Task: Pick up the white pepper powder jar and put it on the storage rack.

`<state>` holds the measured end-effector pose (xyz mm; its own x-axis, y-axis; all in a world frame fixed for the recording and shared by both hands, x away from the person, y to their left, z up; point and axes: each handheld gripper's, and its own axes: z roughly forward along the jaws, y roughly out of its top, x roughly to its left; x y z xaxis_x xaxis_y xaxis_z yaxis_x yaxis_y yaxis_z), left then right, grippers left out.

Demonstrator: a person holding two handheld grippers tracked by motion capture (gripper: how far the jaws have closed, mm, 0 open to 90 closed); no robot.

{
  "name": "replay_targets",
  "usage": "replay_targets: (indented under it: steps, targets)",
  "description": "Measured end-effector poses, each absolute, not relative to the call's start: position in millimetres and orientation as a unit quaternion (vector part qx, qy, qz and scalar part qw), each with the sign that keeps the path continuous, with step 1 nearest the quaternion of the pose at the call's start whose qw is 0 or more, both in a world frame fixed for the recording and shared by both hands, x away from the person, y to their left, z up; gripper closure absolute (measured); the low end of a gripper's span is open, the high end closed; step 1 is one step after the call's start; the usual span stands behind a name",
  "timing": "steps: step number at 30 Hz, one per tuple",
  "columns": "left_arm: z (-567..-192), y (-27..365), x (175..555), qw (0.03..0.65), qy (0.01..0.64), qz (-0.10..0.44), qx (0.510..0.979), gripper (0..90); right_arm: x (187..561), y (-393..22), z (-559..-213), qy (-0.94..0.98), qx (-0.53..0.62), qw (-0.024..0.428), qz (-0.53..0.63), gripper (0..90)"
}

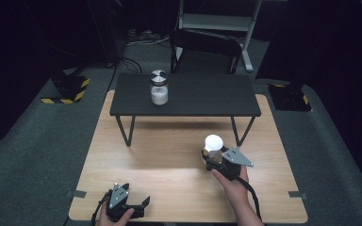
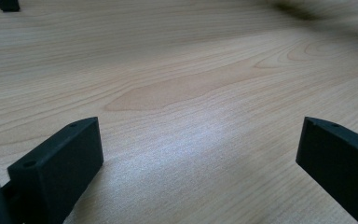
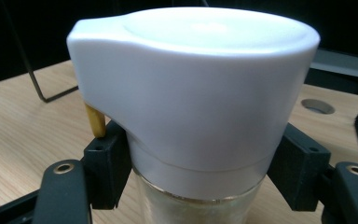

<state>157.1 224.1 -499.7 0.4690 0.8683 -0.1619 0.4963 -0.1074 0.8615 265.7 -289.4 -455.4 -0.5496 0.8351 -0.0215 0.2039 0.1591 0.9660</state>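
Note:
A glass jar with a white lid [image 1: 213, 143] stands on the light wooden table [image 1: 169, 155] right of centre. My right gripper [image 1: 215, 157] is shut on the white-lidded jar [image 3: 193, 93], its jaws pressed against the glass just under the lid. Close to the table's front-left edge my left gripper [image 1: 135, 204] rests low and open, and its jaws [image 2: 200, 154] stand wide apart over bare wood with nothing between them. A second jar with a black-and-silver lid [image 1: 159, 87], holding white powder, stands on the small black raised table [image 1: 184, 96] at the back.
The black raised table's thin metal legs [image 1: 125, 131] stand on the wooden top behind the right gripper. A dark chair [image 1: 205, 49] stands behind it. Hazard-striped bases [image 1: 68, 89] lie on the floor at both sides.

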Motion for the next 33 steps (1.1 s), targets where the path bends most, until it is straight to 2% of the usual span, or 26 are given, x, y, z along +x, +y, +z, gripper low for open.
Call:
replay_targets:
  steps: [33]
  targets:
    - [-499.6, 225.1, 157.7, 0.47, 0.476, 0.196, 0.717, 0.9, 245.6, -304.2, -379.7, 0.662, 0.367, 0.336, 0.56, 30.5]
